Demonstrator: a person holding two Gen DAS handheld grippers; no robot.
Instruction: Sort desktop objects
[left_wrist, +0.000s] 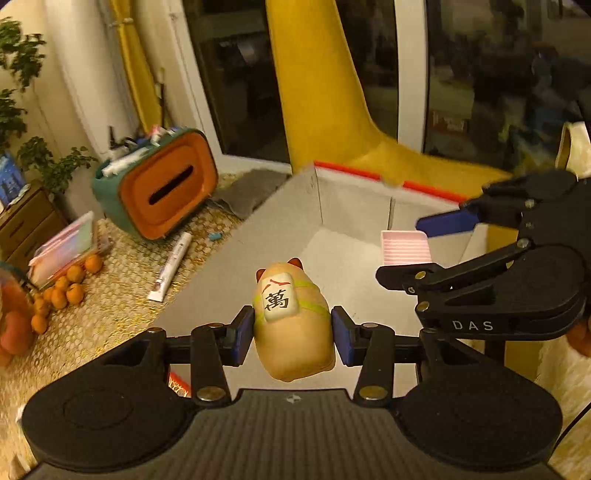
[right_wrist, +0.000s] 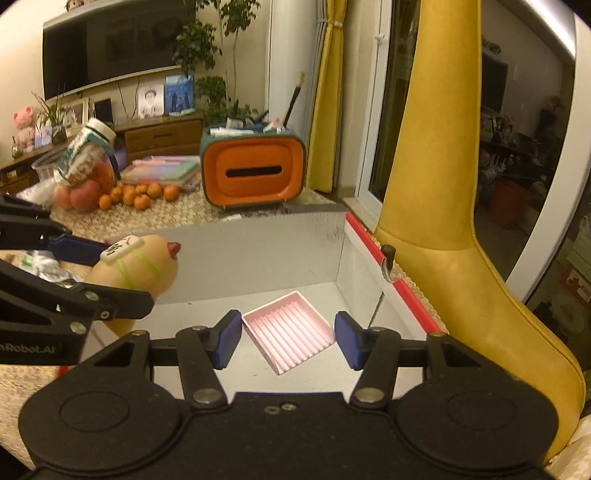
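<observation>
our left gripper (left_wrist: 293, 328) clamps the cat toy (left_wrist: 291, 325), held over the grey box (left_wrist: 236, 266). our right gripper (right_wrist: 288, 338) hangs spread and empty above the pink tray (right_wrist: 290, 334) lying inside the box.

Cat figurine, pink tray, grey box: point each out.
cat figurine (left_wrist: 291, 332), left wrist view, on its tan back.
pink tray (right_wrist: 290, 330), right wrist view, on its ribbed floor.
grey box (right_wrist: 258, 254), right wrist view, on its far inner wall.

The left tool (left_wrist: 293, 328) is clamped shut on the cat figurine (left_wrist: 291, 325), while the right tool (right_wrist: 288, 338) hangs alongside with its fingers spread apart.
</observation>
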